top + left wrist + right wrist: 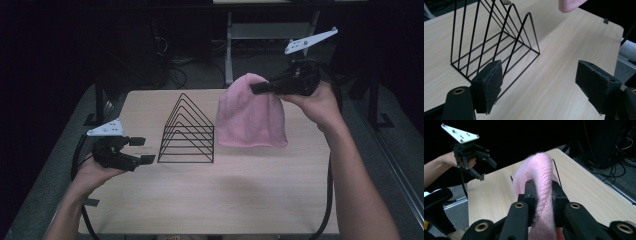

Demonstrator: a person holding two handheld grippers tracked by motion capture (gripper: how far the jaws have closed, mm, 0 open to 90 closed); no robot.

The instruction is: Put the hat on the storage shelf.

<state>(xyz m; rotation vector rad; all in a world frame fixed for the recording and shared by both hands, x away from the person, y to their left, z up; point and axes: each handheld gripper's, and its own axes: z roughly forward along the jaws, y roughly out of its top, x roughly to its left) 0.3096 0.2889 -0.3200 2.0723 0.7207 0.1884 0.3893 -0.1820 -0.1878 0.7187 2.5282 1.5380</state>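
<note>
Nearest us the left gripper (141,150) with jaws wide apart, gripping nothing, just beside the black wire rack (187,131) on the table (210,200), farther off we see the right gripper (260,87) clamped on the pink knit hat (251,117), lifted by its crown, hem brushing the tabletop

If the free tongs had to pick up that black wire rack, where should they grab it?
Probably at the peak of the nearest triangle of the wire rack, coming down from above. The wires are thin and the gaps between the triangles narrow, so the top bend seems the easiest place to pinch. The left tongs are open beside it.
</note>
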